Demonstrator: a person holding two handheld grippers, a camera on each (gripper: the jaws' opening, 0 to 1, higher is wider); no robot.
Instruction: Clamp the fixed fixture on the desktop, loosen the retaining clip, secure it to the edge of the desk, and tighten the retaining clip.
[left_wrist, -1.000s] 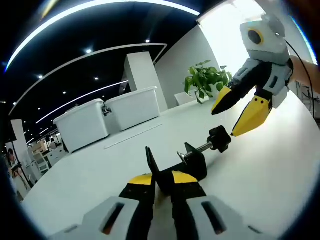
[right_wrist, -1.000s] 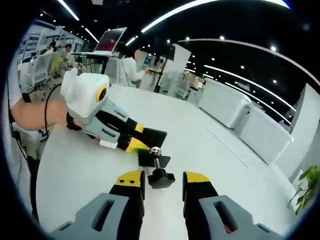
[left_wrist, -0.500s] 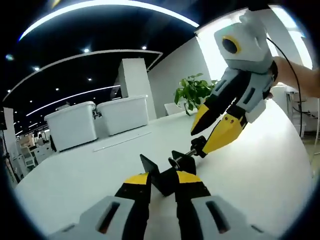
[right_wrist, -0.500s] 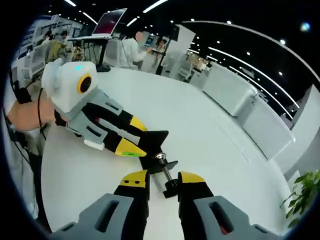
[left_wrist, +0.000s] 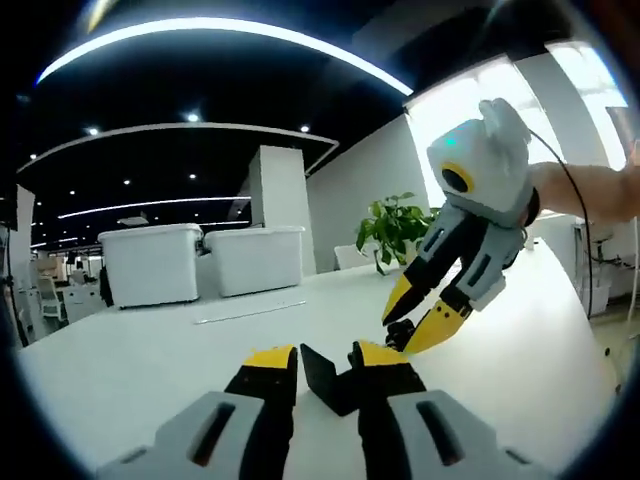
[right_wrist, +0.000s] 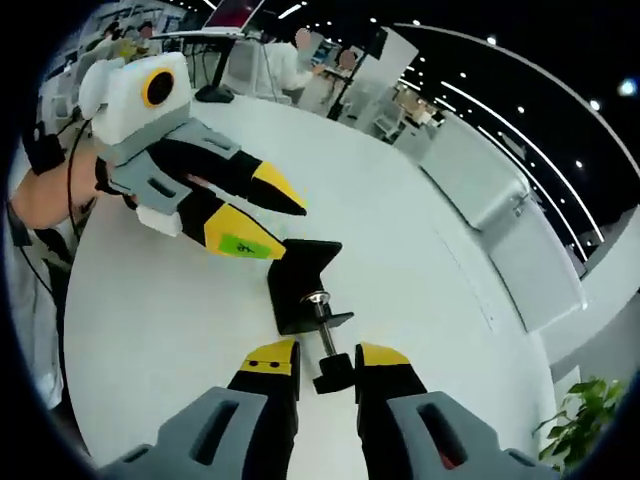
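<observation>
My landmark is the black clamp fixture (right_wrist: 303, 290), lying on the white desk (right_wrist: 160, 320) w/ its screw pointing toward my right gripper.

Right gripper view: my right gripper (right_wrist: 325, 358) has its yellow-tipped jaws drawn in on the black knob (right_wrist: 333, 374) at the screw's near end; the knob sits between the tips and looks pinched from both sides. The threaded rod runs from the knob up to the fixture's C-shaped body. My left gripper (right_wrist: 270, 215) is on the far side of the fixture from the knob, jaws spread apart, lower yellow tip just beside the fixture's upper corner; can't tell if it touches.

Left gripper view: the fixture's flat plate (left_wrist: 325, 375) stands up between my left jaws, hard against the right one, w/ a gap to the left one, so the jaws are apart, not squeezing it. My right gripper (left_wrist: 415, 318) is beyond the fixture, tips angled down at the knob end, a hand behind it.

Bkgd past the fixture: two white storage bins (left_wrist: 205, 262) side by side, a potted plant (left_wrist: 398, 228) near the desk's far edge. In the right gripper view, people stand well beyond the fixture by a laptop (right_wrist: 232, 12).
</observation>
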